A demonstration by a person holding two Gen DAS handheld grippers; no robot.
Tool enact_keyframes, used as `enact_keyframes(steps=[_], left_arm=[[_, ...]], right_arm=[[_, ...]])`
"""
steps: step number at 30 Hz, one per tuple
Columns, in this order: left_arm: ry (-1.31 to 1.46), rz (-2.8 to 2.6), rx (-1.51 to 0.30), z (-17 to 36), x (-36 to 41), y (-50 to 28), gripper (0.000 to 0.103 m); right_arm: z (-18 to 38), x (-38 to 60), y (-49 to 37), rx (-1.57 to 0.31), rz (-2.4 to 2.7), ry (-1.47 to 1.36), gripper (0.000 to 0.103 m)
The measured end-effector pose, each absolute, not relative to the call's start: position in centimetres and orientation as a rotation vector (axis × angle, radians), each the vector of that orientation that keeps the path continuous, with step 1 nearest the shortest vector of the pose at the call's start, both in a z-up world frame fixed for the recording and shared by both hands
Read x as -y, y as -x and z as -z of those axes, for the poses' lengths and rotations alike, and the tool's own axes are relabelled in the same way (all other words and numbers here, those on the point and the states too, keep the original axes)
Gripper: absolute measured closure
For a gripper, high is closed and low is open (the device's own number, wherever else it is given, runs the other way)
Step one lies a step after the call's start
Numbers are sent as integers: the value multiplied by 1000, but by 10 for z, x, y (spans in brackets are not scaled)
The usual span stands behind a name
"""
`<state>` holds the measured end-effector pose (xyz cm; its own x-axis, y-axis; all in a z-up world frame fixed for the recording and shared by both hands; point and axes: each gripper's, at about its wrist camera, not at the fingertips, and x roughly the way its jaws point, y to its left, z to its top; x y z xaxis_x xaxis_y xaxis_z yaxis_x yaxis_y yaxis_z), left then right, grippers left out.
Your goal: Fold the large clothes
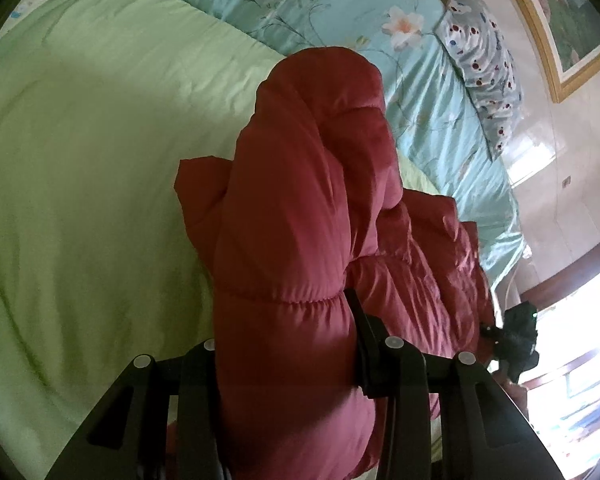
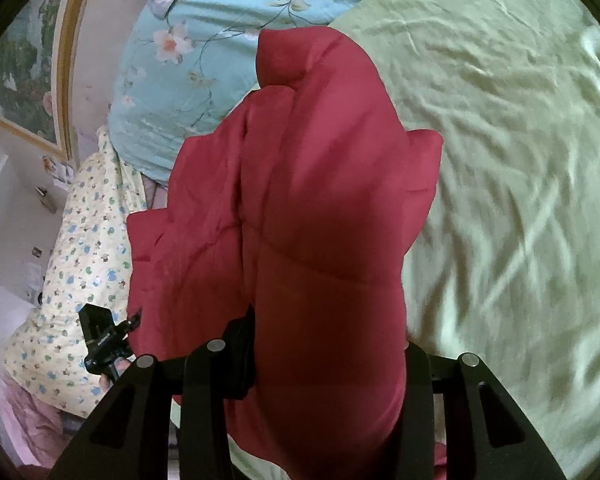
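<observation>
Right now, both grippers are squeezing the same big red puffy jacket, and it fills the middle of each view.

From the left wrist camera, the left gripper has its two black fingers closed on a fat roll of the jacket. One finger shows at about 5 o'clock from the middle, pressed against the red cloth. The other finger is mostly hidden behind the puffy roll. The jacket bulges up toward 12 o'clock, and more of it spreads out toward 4 o'clock. Under it lies a light green blanket, which fills the side from 7 to 11 o'clock. A blue sheet with flowers runs from 12 to 3 o'clock. A spotted pillow sits at 2 o'clock, next to a framed picture on the wall. Down at 4 o'clock, the other gripper peeks out past the jacket's edge.

From the right wrist camera, the right gripper also pinches a thick fold of the red puffy jacket. One black finger presses the cloth at about 7 o'clock from the middle. The jacket stands up toward 12 o'clock and droops toward 9 o'clock. The light green blanket fills the side from 1 to 5 o'clock. The blue flower sheet sits at 11 o'clock. A yellow cloth with little prints lies at 8 o'clock. The left gripper shows small near it, at the jacket's edge.
</observation>
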<state>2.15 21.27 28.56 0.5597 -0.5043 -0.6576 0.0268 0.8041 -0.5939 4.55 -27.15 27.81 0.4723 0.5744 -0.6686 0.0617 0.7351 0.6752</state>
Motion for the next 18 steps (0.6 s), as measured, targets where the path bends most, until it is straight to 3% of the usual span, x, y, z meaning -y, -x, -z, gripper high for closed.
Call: enact_keyframes(steps=[4,12,18], left_arm=[[488,257,-947,-284,-203,-24,63],[264,57,-899,-297,-163,-27,46],[249,5,-880,-308,-162,-10,35]], right_arm=[[-273,272,-37,-1041,-327,-690,58],[-255,276,-40,-1025,-221,-637,30],[-262,282,-33,-1000,-186,-664,27]])
